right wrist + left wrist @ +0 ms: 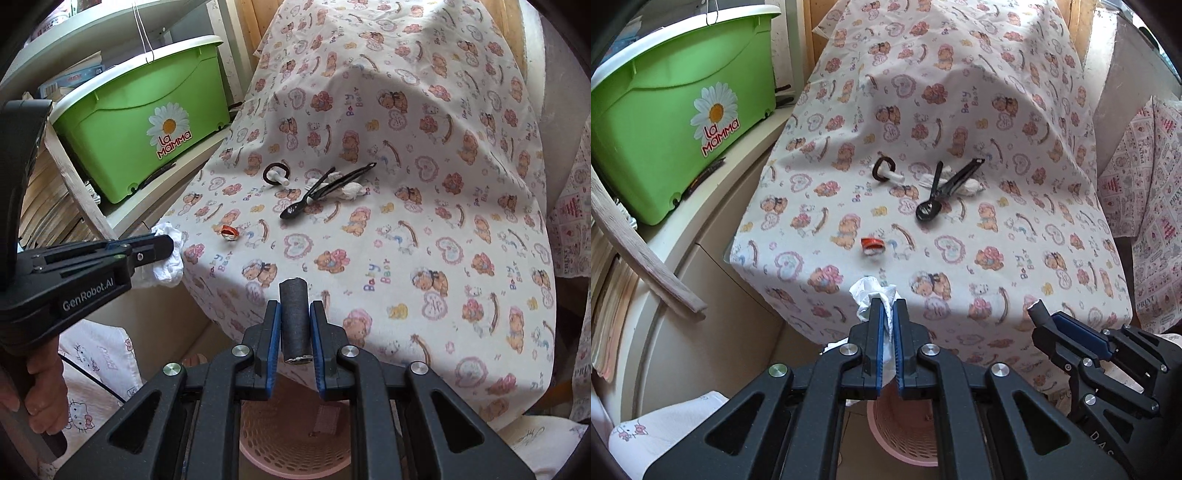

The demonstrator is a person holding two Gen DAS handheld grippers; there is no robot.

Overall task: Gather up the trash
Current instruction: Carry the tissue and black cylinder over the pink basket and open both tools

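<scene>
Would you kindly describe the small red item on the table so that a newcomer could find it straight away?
Start at the table under the teddy-bear cloth, with the green bin beside it. On the cloth, nearer the front edge than the black spoon, lies a small crumpled red wrapper. It lies alone and is the only red, shiny piece; the others are black or white.

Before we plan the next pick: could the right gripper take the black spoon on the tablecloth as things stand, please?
Probably not yet. The right gripper is shut on a dark cylinder, so its jaws are full. The path over the cloth to the black spoon looks free; it should empty into the pink basket first.
</scene>
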